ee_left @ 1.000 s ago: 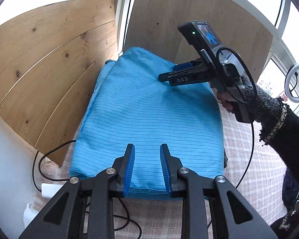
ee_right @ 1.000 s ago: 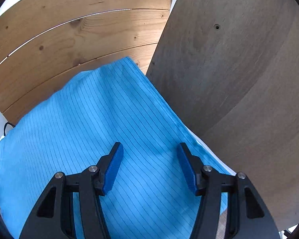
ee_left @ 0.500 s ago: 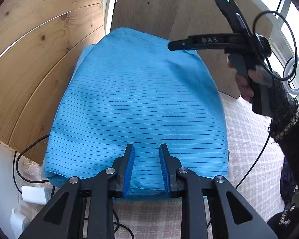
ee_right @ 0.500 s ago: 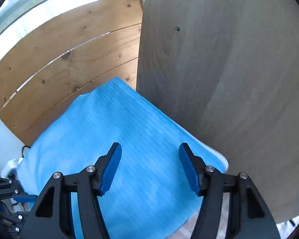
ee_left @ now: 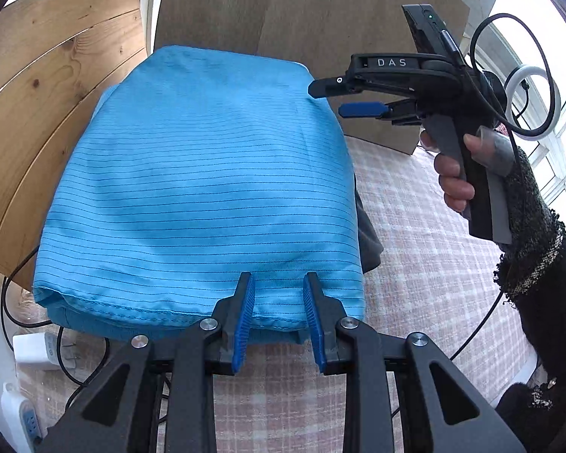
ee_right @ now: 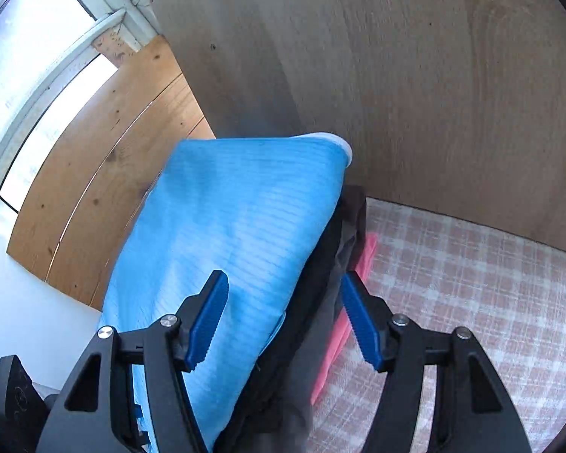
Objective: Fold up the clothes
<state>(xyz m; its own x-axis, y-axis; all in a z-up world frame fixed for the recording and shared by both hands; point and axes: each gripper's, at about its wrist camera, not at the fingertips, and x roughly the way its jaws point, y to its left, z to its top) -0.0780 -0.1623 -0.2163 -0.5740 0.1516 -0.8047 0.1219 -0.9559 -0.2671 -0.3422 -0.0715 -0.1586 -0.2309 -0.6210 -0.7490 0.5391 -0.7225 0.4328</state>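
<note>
black left gripper (ee_left: pixel 277 319), ribbed blue pads, silver screws.

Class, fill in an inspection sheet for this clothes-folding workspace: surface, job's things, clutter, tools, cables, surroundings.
Surface: pink checked cloth.
Job's things: folded blue striped garment on top of a dark garment; pink garment beneath.
Clutter: white plug.
Tools: left tool open, at the blue hem; right tool open, raised, holding nothing.
Cables: black cable beside the pile.
Surroundings: wooden boards, grey panel, windows.
</note>
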